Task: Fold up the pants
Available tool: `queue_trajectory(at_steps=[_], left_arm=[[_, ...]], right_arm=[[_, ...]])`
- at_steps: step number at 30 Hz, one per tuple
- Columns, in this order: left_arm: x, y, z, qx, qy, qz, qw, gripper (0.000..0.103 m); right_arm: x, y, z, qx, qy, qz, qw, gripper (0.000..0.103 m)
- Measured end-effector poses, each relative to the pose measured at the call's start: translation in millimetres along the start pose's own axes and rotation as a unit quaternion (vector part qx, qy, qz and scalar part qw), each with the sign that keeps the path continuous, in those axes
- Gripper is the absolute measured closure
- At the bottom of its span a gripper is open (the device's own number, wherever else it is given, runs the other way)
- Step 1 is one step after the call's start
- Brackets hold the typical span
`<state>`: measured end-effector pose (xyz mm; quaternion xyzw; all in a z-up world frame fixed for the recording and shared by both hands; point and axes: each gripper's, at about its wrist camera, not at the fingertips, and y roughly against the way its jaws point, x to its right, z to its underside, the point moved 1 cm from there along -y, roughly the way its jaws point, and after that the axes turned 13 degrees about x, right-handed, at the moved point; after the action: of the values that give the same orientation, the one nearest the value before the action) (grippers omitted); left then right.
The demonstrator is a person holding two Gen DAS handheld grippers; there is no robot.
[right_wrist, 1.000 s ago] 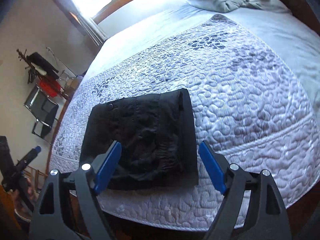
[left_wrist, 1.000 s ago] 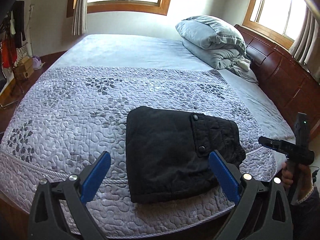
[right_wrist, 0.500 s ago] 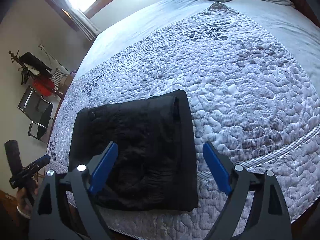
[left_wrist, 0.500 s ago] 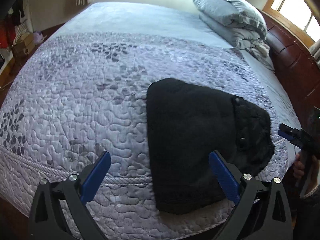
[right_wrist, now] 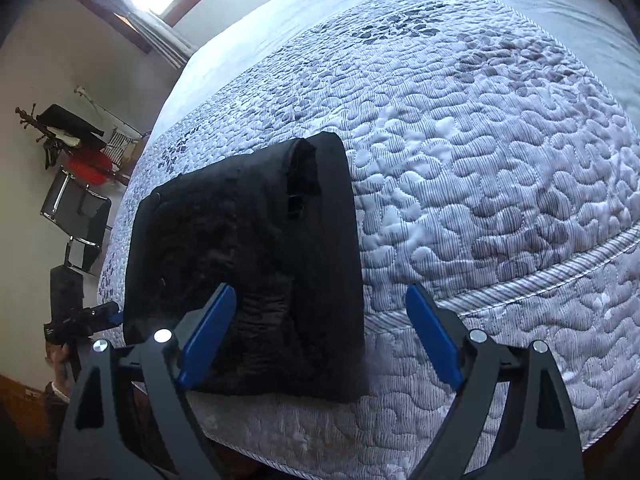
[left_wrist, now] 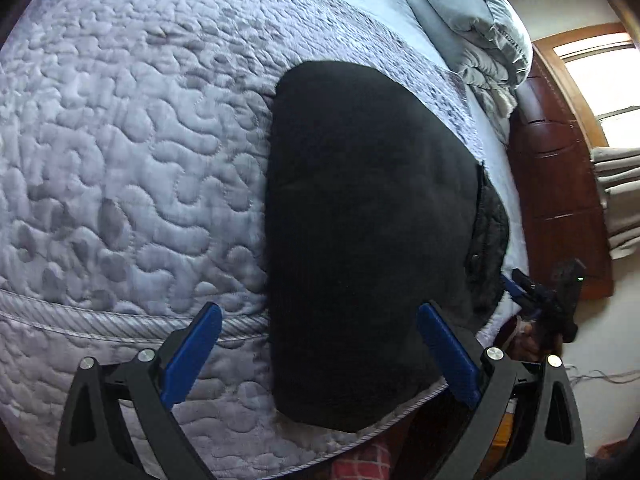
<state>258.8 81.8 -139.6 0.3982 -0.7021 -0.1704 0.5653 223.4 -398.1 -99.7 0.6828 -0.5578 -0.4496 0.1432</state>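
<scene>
Folded black pants point(left_wrist: 368, 240) lie on a quilted bedspread point(left_wrist: 120, 160) beneath the left gripper point(left_wrist: 320, 356) and right gripper point(right_wrist: 320, 336), both spread wide and empty.

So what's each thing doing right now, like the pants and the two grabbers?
black pants: folded into a compact bundle, lying flat near the bed's edge, not held.
left gripper: open, holding nothing, above the pants' near edge.
right gripper: open, holding nothing, above the pants' near corner.
quilted bedspread: spread flat under the pants.
grey duvet: folded, piled at the headboard.
</scene>
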Motion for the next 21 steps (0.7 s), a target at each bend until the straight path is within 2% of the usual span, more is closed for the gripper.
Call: queue_trajectory(at_steps=[1, 4, 8, 12, 21], left_arm=[[-3, -5, 1, -0.015, 0.019, 0.038, 0.9990, 0.004], [-10, -16, 0, -0.034, 0.050, 0.076, 0.9953, 0.004], [-20, -30, -3, -0.049, 0.064, 0.082, 0.9934, 0.004], [-26, -42, -4, -0.068, 0.082, 0.117, 0.9874, 0.004], [-13, -62, -15, -0.111, 0.049, 0.134, 0.9835, 0.004]], right_arm=[[1, 0, 1, -0.001, -0.002, -0.002, 1.000, 0.016], [2, -2, 2, -0.004, -0.006, -0.003, 1.000, 0.016], [2, -3, 1, -0.010, -0.006, -0.021, 1.000, 0.016], [5, -4, -1, -0.013, -0.011, -0.040, 0.999, 0.015], [39, -13, -7, -0.032, -0.094, -0.125, 0.987, 0.013]])
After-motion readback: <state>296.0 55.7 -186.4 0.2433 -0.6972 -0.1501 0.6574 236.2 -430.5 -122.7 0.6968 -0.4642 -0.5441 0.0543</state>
